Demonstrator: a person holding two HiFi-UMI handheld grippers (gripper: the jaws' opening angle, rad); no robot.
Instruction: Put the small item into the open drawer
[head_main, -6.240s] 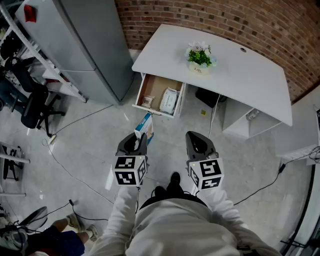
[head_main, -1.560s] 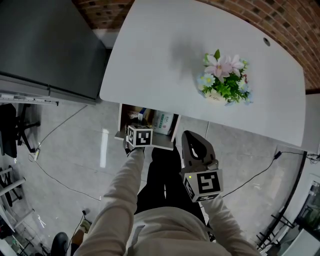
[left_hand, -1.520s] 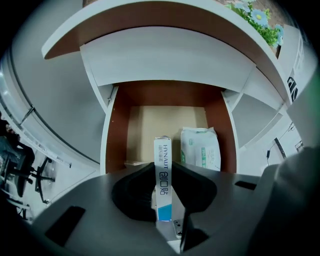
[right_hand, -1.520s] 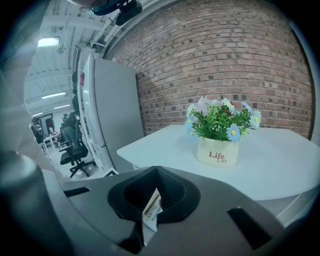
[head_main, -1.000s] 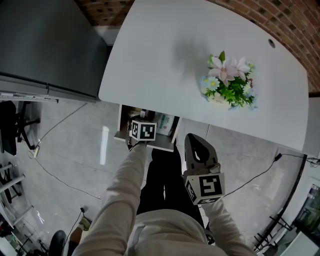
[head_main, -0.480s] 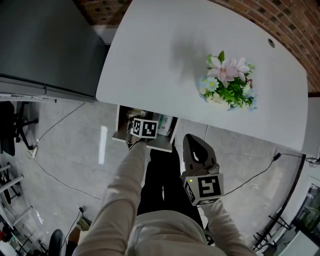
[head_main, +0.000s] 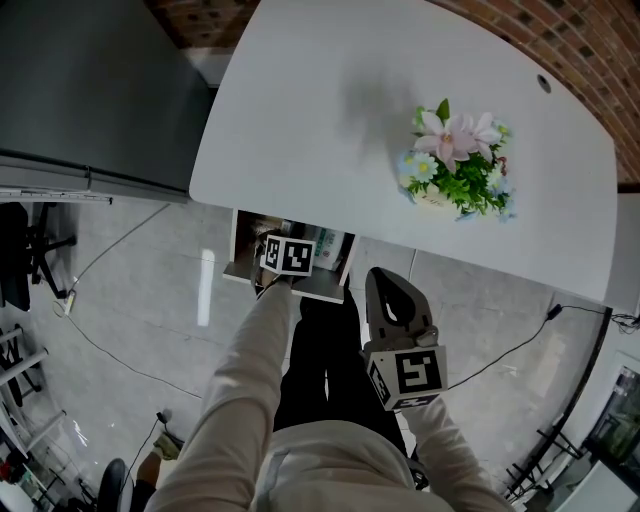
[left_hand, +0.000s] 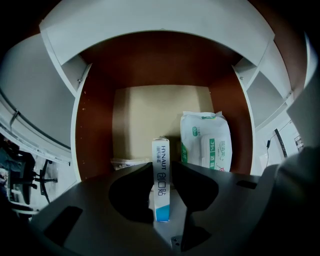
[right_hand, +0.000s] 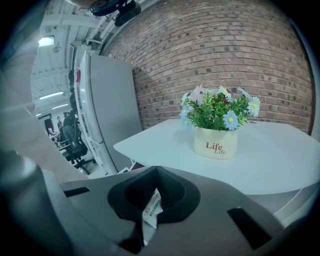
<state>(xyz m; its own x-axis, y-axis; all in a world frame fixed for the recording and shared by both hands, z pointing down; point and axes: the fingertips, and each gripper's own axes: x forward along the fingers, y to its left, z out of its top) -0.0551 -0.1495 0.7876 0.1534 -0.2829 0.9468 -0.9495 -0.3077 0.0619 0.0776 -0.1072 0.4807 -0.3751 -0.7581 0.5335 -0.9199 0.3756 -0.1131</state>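
Left gripper view: drawer has wipes pack on its right side, small packet front-left. Left gripper jaws just been opening, box betw. them. Right gripper pinches sachet.

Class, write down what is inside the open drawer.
A wet-wipes pack on the right, a small clear packet front left, and a narrow box between the jaws of the left gripper, which have just been opening. The gripper hides the front of the drawer.

From the head view, the left gripper's marker cube is hiding its jaws, which have just been opening round the box. Those jaws are covering the near ends of the wipes pack and of a clear packet that is too blurred to identify.
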